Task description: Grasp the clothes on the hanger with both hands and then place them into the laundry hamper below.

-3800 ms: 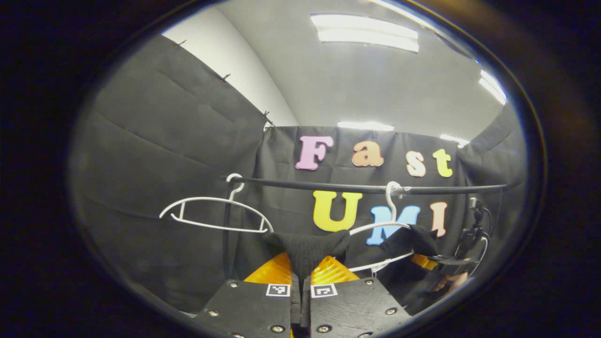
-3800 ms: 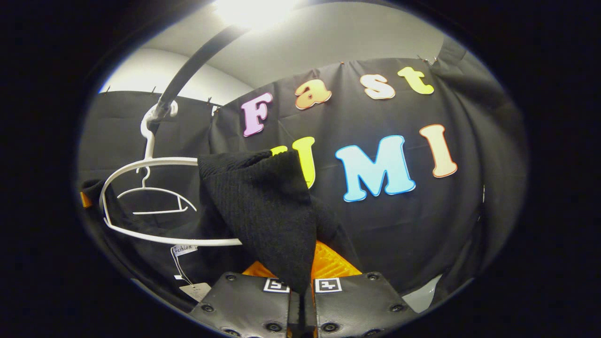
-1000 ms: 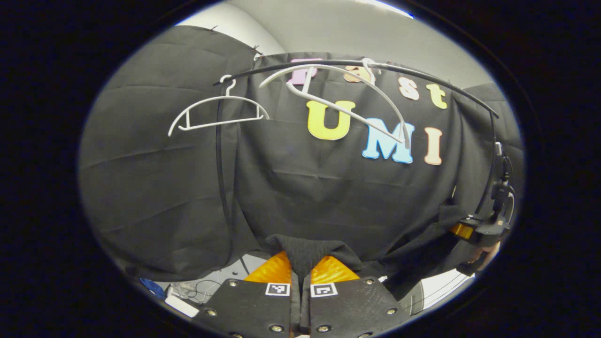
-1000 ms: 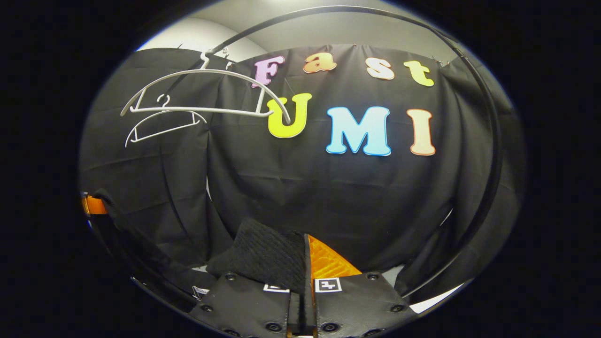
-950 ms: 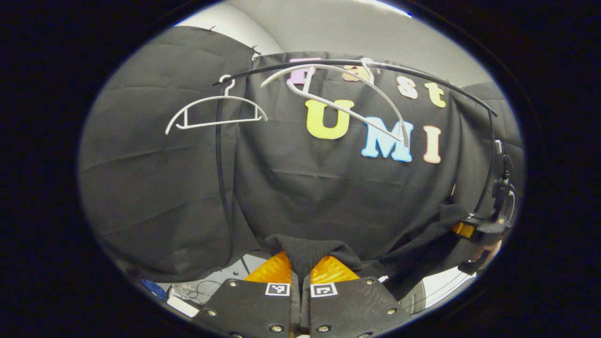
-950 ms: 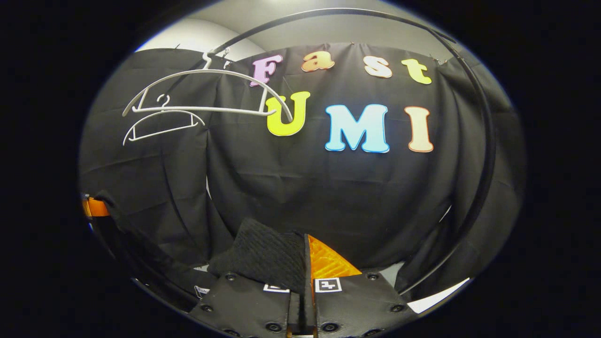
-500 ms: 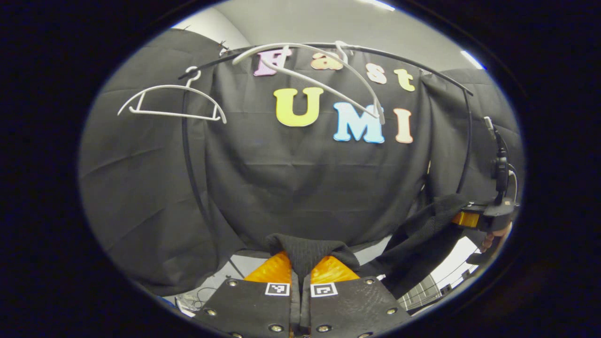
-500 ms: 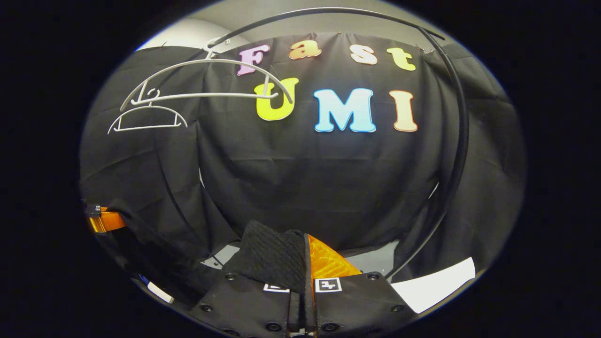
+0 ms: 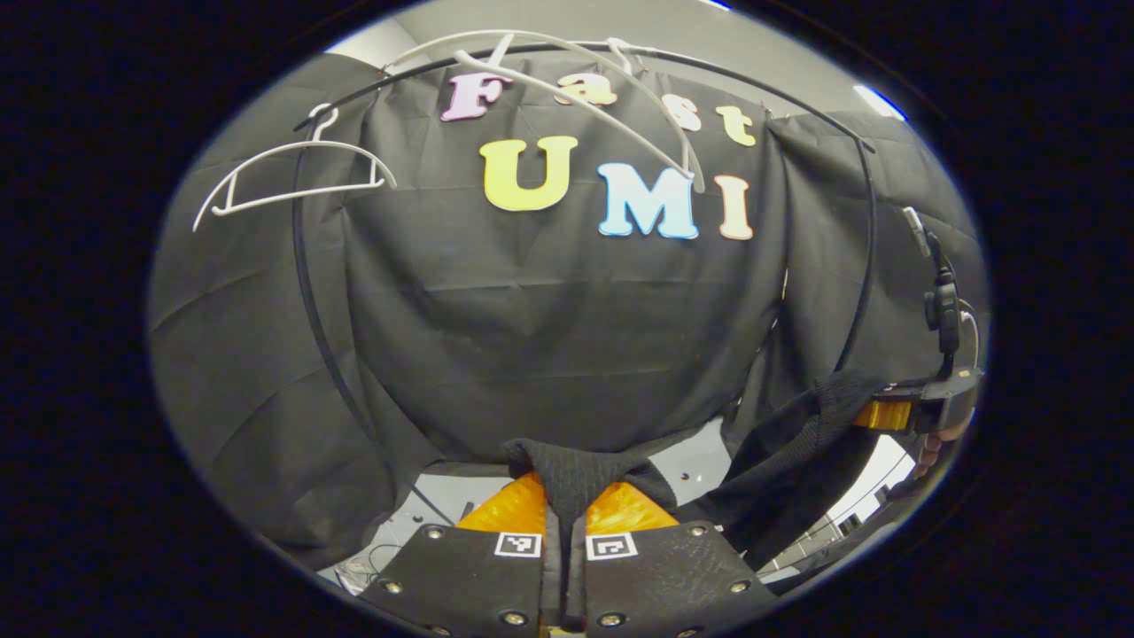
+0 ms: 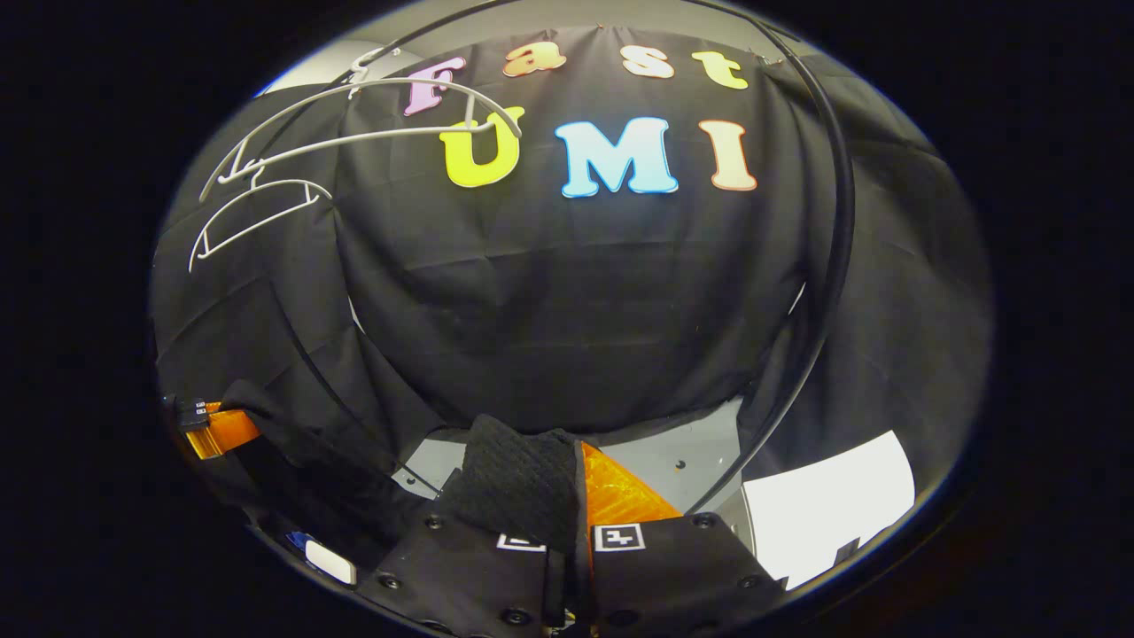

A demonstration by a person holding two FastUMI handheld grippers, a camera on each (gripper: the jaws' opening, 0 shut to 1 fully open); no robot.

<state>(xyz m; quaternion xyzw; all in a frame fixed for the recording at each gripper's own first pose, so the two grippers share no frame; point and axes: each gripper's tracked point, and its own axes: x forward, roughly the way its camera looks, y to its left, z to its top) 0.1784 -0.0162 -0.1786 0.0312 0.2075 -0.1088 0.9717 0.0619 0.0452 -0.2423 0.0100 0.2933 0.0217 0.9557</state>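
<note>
Lowered off hanger [image 9: 292, 168], black garment [image 9: 580, 474] pinched by left gripper [image 9: 565, 505], right gripper [image 10: 574, 505] clamped too

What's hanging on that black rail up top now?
Two bare white hangers: one at the left end of the black rail, another near its middle. Nothing hangs on either. The black knit garment is pinched in the left gripper below.

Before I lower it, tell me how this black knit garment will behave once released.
The black knit garment sags between the left gripper and the right gripper, so it is likely floppy and will crumple. Its ribbed weave looks grippy, so slipping from the pinch seems unlikely. It probably weighs little.
</note>
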